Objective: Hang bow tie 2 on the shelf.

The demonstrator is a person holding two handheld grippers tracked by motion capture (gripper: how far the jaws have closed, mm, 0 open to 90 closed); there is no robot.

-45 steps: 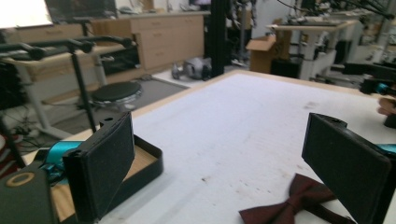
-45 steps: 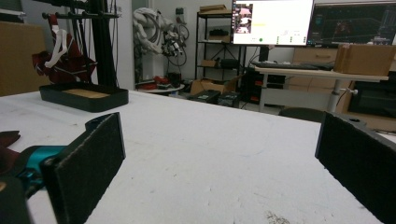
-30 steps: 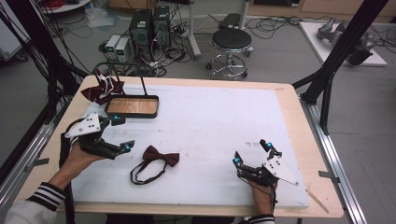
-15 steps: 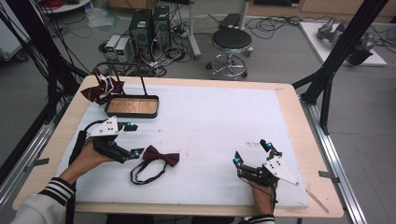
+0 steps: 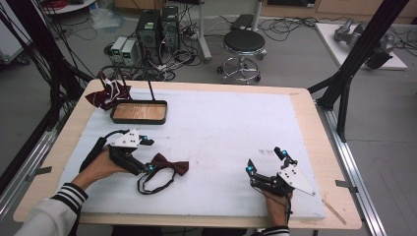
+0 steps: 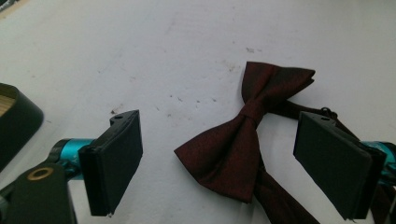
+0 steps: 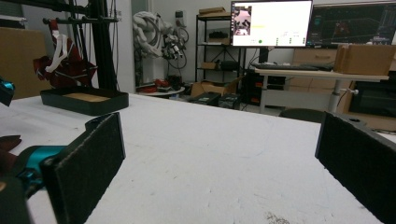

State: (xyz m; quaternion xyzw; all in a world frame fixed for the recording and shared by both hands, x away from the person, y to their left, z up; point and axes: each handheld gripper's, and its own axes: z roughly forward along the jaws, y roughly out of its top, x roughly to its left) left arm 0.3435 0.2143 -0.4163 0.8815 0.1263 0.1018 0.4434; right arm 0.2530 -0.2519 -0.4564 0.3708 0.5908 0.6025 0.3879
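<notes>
On the white worktop point(image 5: 221, 137) a dark red bow tie point(image 5: 167, 164) lies flat with its thin black strap looped out toward the person's edge, and everything else can be placed from it. The left claw point(image 5: 147, 153) sits right at the bow tie's left wing, held by a hand whose striped cuff comes in from the near corner; from the left gripper view the bow tie point(image 6: 243, 140) lies between the two black pads, one pad well clear on the far side of the nearer wing and the other close over the strap end, neither pressing on the cloth that I can see. Those jaws stand apart and have just been closing a little, with the bow tie between them and not yet pinched. Well off to the bow tie's right, near the person's edge of the worktop, the right claw point(image 5: 265, 161) rests low in the other hand, its jaws spread wide with nothing but bare white surface between them, as the right gripper view point(image 7: 219, 154) shows. Beyond the bow tie, toward the far left corner, stands a shallow dark tray point(image 5: 139, 112) with a wooden floor, and just behind that tray a second dark red bow tie point(image 5: 105, 94) hangs from a small black stand.
</notes>
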